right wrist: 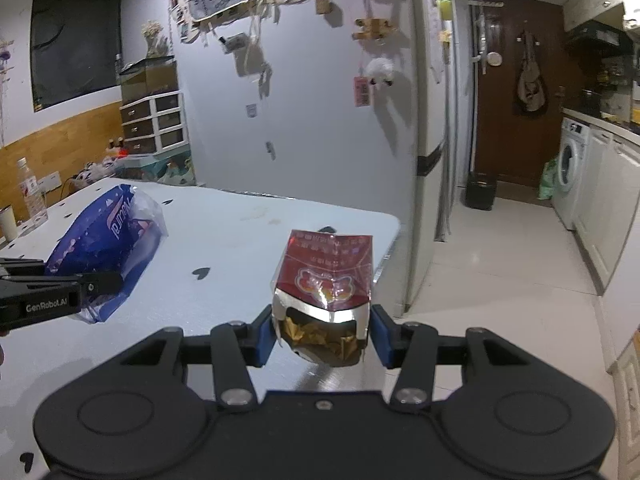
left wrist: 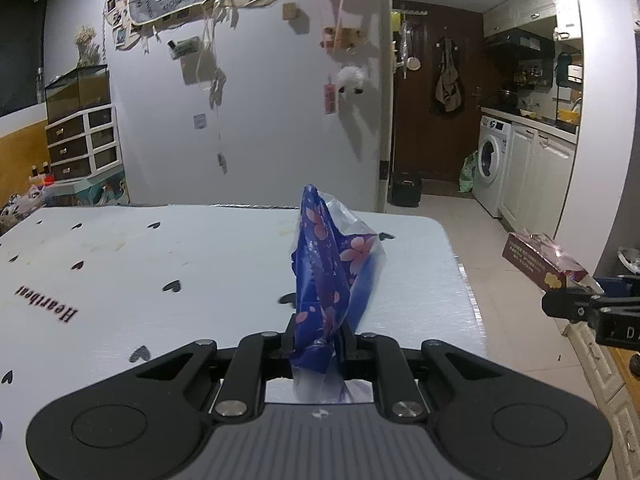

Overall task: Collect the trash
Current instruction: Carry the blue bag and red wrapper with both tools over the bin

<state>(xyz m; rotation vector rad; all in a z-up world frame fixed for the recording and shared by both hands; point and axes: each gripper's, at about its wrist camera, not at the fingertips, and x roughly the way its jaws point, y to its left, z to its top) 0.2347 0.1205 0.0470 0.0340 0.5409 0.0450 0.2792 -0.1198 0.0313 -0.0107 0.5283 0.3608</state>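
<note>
My left gripper [left wrist: 318, 344] is shut on a crumpled blue plastic wrapper [left wrist: 332, 268] with pink flowers, which stands up above the white table [left wrist: 160, 264]. In the right wrist view that wrapper [right wrist: 108, 248] hangs at the left from the left gripper [right wrist: 92, 286]. My right gripper [right wrist: 322, 334] is shut on an opened dark red box [right wrist: 328, 280] with silver edges and gold foil inside, held over the table's [right wrist: 224, 248] right edge. The left wrist view shows the same red box [left wrist: 540, 260] at the far right in the right gripper [left wrist: 576, 300].
The table cloth carries black hearts. A plastic bottle [right wrist: 30, 196] and a cup [right wrist: 8, 222] stand at its far left. A fridge [right wrist: 320, 120] with hung decorations rises behind. On the right, tiled floor runs to a black bin [right wrist: 480, 196], a washing machine [right wrist: 572, 172] and white cabinets [right wrist: 608, 200].
</note>
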